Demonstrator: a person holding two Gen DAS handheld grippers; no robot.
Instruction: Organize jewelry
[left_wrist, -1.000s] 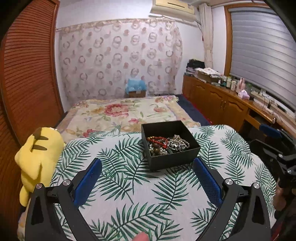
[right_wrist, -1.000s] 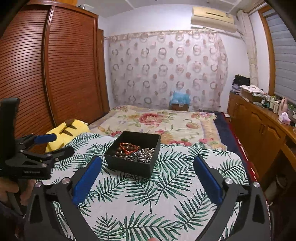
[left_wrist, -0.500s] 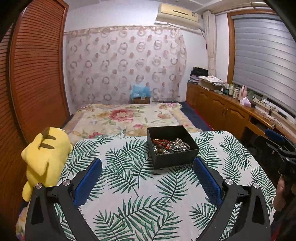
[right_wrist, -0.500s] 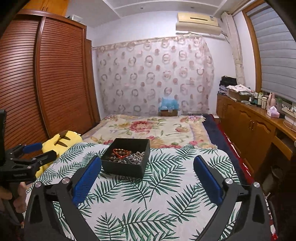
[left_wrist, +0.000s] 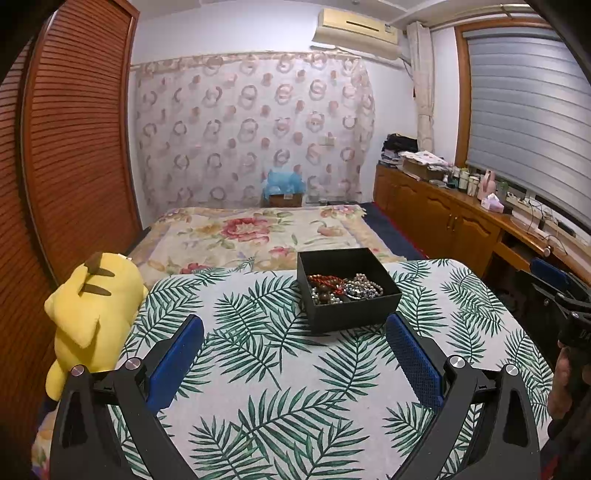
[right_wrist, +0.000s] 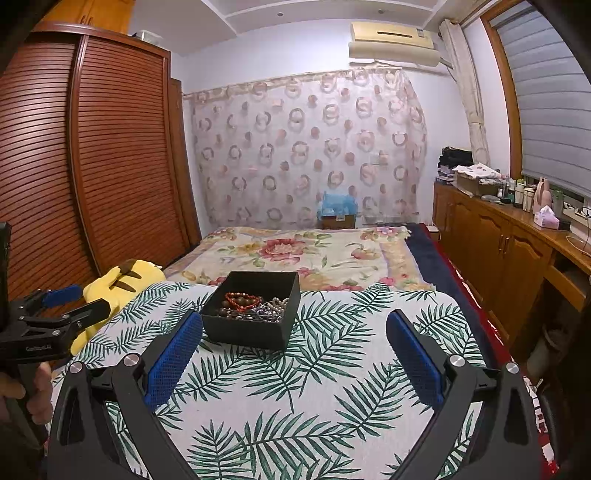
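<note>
A black open box (left_wrist: 354, 317) stands on the leaf-print table; it also shows in the right wrist view (right_wrist: 251, 330). Inside lie a red bead bracelet (left_wrist: 325, 279), brown beads and silver-white bead strings (left_wrist: 364, 288); in the right wrist view the red bracelet (right_wrist: 242, 300) lies on top. My left gripper (left_wrist: 294, 349) is open and empty, held back from the box. My right gripper (right_wrist: 294, 349) is open and empty, the box just beyond its left finger. The right gripper shows at the right edge of the left wrist view (left_wrist: 554, 284), the left gripper at the left edge of the right wrist view (right_wrist: 62, 306).
A yellow plush toy (left_wrist: 92, 310) leans at the table's left edge. A bed with a floral cover (left_wrist: 255, 236) lies behind the table. A wooden wardrobe (right_wrist: 92, 166) is on the left, and low wooden cabinets with clutter (left_wrist: 454, 218) run along the right.
Both grippers have drawn back and tilted up from the box, so it looks smaller and more of the room shows. Both stay open and empty.
</note>
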